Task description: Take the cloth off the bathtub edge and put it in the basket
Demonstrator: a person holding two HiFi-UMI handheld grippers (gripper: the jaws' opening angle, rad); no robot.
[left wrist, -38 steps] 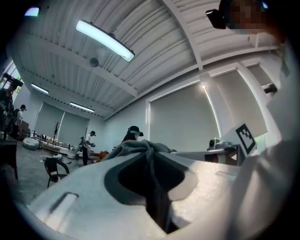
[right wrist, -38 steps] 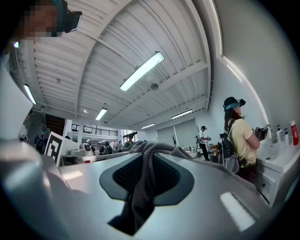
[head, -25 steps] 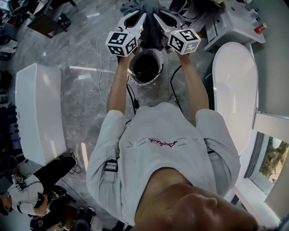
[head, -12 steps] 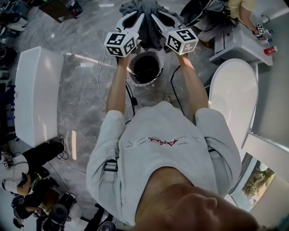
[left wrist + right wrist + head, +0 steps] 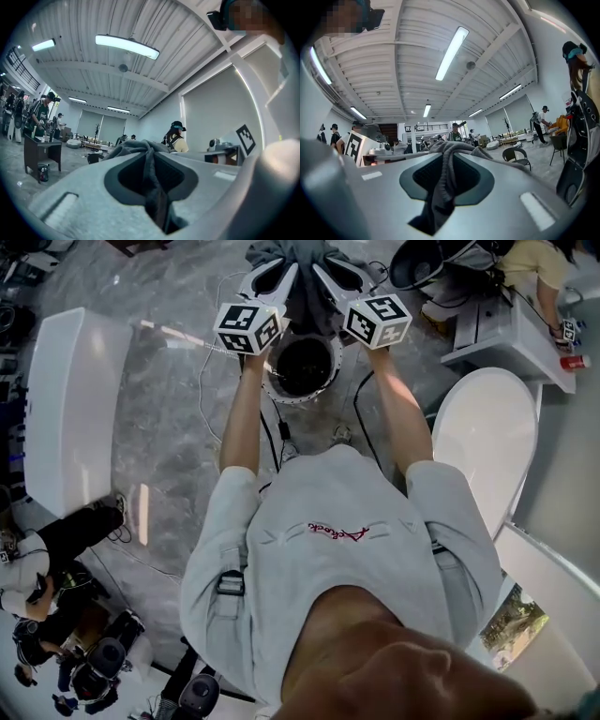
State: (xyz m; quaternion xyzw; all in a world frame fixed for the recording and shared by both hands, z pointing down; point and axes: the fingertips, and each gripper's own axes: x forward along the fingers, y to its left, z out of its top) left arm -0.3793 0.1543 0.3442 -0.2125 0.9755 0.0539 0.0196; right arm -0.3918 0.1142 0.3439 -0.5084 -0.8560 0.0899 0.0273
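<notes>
— Two pinches on one cloth (image 5: pixel 307 282), then?

— Yes. Nipped in the left gripper (image 5: pixel 149 152) and again in the right gripper (image 5: pixel 448 151), jaws nearly together on grey folds, with more bunched over the tips and a tail hanging down between.

— Why gripped from both sides?

— Probably to keep the bundle gathered instead of trailing. Carried high in front of the chest and tilted upward, going by the ceiling lights (image 5: pixel 126 46) filling both gripper views.

— And held where?

— By the head view, about over the far side of the basket (image 5: pixel 298 405), which stands on the marble floor (image 5: pixel 178 427). Hanging above the dark opening, not in it. Well apart from the bathtub (image 5: pixel 483 442) off to the right, so already off that edge.

— Left to do?

— Most likely to bring it a little nearer the middle of the opening, lower it, then loosen both grips together.

— Why together?

— Risks swinging and draping over the rim if freed on one side only. Soft, limp stuff; follows whichever pinch remains.

— Height above the rim?

— Hard to judge from so steep a look down.
</notes>
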